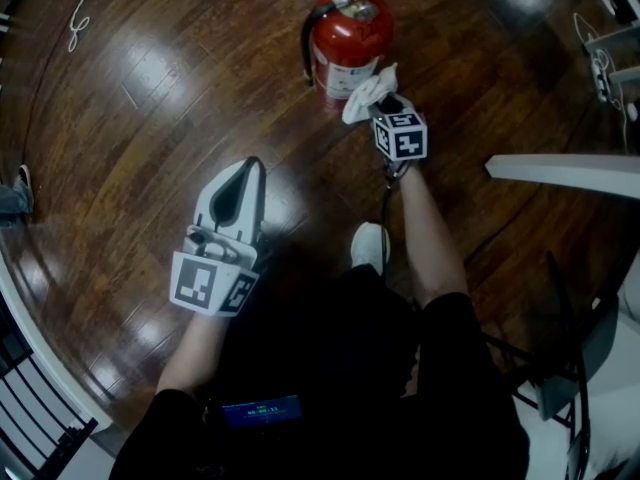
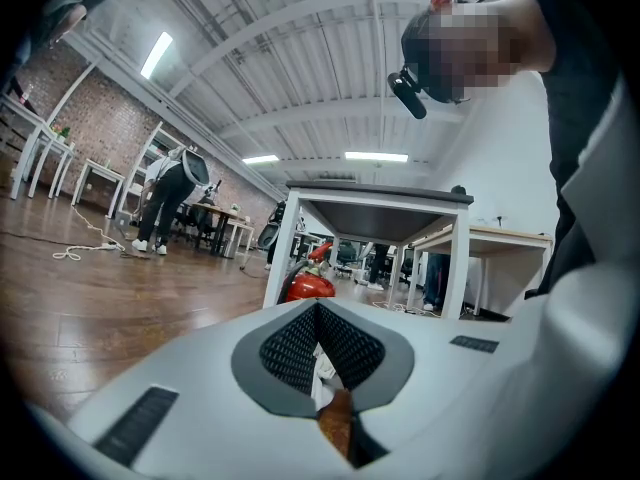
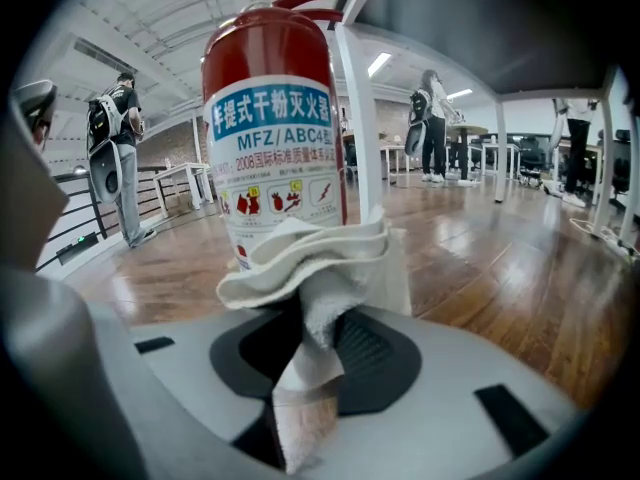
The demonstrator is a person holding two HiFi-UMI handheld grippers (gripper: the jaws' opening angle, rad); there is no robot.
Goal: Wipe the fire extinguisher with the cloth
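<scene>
Two grippers split the work: the right gripper (image 1: 388, 108) clenches its fingers on the bunched cloth (image 1: 365, 93) to press it at the upright fire extinguisher (image 1: 350, 38) by its label (image 3: 275, 158), while the left gripper (image 1: 247, 173), fingers closed on nothing, waits well back from the fire extinguisher.

Glossy dark wood floor (image 1: 150, 88) all over, with a white cable (image 1: 78, 13) snaking across its top-left corner. A white table (image 1: 565, 173) pokes in from the right edge. Far off there's a brick wall (image 2: 85, 133), white desks (image 2: 100, 176) and a person bent over (image 2: 172, 193).
</scene>
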